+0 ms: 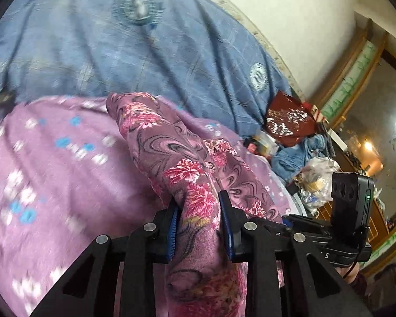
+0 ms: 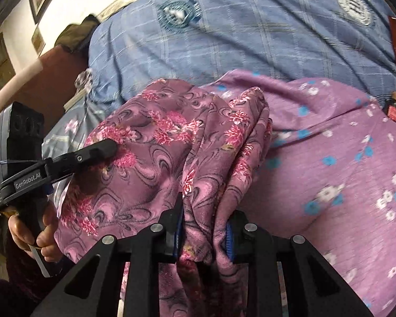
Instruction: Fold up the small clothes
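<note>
Both claws are clenched on the same floral purple garment (image 1: 187,174), lifted above the lilac flowered sheet (image 1: 52,163) on the bed. The left claw (image 1: 199,227) pinches a bunched fold between its blue pads (image 1: 228,235); the right claw (image 2: 204,233) grips another gathered edge near the camera. A blue checked quilt (image 2: 237,34) lies on the far side. A hand (image 2: 35,233) holds the left claw's handle.

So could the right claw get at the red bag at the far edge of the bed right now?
Probably not as things stand: the right claw is shut on the floral garment, which the left claw grips too. The red bag lies unobstructed beyond it.
</note>
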Available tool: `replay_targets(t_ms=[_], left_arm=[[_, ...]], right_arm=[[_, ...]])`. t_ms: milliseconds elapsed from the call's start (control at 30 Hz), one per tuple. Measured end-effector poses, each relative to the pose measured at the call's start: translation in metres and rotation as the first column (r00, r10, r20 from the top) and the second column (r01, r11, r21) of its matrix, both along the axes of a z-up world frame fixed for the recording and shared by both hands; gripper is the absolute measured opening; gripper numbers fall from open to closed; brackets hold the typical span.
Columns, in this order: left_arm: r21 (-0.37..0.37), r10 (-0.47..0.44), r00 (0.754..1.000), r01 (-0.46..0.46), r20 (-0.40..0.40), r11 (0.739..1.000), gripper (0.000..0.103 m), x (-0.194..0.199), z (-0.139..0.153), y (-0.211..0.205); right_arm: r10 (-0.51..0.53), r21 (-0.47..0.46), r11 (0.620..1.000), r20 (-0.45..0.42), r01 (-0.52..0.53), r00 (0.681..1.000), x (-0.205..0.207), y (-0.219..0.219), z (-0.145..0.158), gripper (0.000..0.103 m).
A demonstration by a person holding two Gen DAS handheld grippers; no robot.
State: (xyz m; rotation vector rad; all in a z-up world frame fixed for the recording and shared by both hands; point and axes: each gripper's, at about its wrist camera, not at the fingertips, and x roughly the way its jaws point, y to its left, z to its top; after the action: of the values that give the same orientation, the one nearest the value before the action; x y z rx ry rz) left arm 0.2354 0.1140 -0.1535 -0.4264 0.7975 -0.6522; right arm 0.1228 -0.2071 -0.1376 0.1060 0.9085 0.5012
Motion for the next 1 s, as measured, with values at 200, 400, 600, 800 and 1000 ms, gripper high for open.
replay_targets(t_ms=[200, 400, 600, 800, 1000], left_arm=[[-0.007, 0.055, 0.994, -0.056, -0.097, 0.998, 0.026, -0.030, -0.020, 0.034], [0.098, 0.100, 0.982, -0.085, -0.159, 0.992, 0.026, -0.031, -0.032, 0.032], [0.223, 0.145, 0.971, -0.100, -0.192, 0.970, 0.030, -0.036, -0.033, 0.022], [0.288, 0.163, 0.974, -0.113, -0.155, 0.951, 0.033, -0.043, -0.020, 0.009], [0.370, 0.208, 0.970, -0.149, -0.125, 0.917, 0.054, -0.052, -0.026, -0.003]], right_arm=[[0.033, -0.035, 0.999, -0.017, -0.034, 0.999, -0.011, 0.031, -0.024, 0.024], [0.011, -0.052, 0.999, -0.047, -0.014, 0.999, -0.013, 0.041, -0.050, 0.024], [-0.002, -0.058, 0.998, -0.066, -0.002, 0.998, -0.011, 0.037, -0.058, 0.025], [0.010, -0.118, 0.993, -0.028, -0.013, 1.000, -0.015, 0.044, -0.058, 0.026], [0.019, -0.191, 0.981, 0.005, -0.018, 1.000, -0.019, 0.051, -0.060, 0.037]])
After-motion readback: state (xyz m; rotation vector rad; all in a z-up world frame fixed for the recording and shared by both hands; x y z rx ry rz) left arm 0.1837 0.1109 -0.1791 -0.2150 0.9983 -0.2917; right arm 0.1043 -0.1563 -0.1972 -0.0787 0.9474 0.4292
